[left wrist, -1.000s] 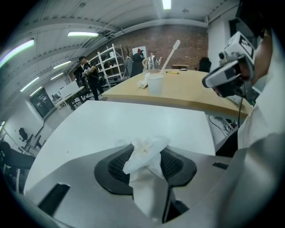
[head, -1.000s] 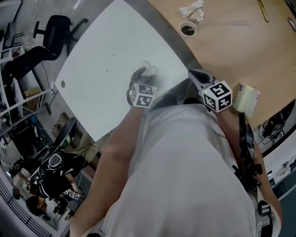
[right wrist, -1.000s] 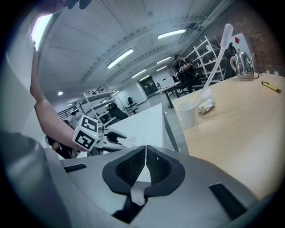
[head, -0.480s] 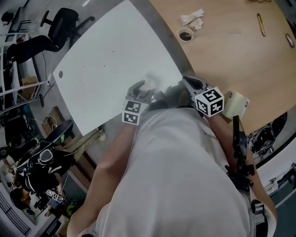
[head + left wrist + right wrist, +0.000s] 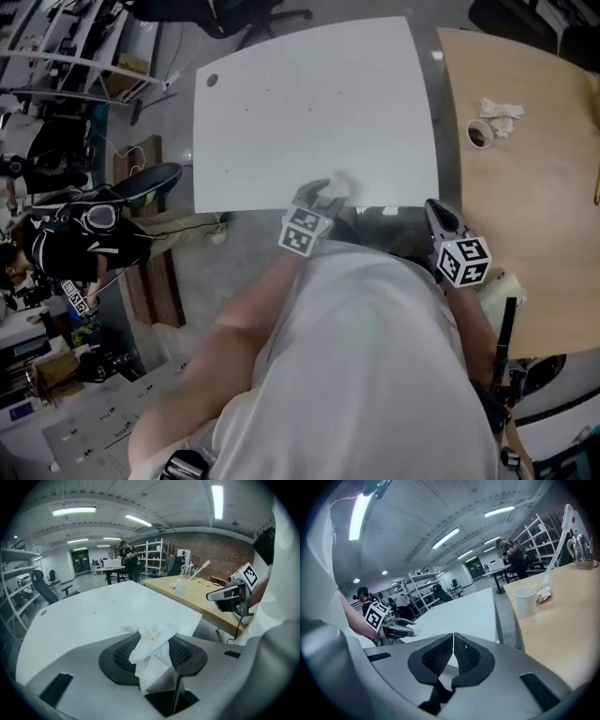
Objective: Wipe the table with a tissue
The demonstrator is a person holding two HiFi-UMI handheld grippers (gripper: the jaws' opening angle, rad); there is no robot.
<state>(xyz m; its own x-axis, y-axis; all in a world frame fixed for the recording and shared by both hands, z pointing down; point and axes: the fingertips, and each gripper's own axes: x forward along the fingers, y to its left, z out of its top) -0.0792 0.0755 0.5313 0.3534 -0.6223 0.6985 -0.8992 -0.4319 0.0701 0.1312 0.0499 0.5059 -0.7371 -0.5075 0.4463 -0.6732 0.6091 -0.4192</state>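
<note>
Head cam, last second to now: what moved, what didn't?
The left gripper, still shut on the tissue, drew back across the white table to its near edge. The head view itself swung round. Nothing taken or let go. The right gripper stayed shut and empty beside the person; paper cup unmoved.

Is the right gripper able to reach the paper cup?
Probably yes: the right gripper is shut on nothing, and nothing stands between it and the paper cup on the wooden table.
</note>
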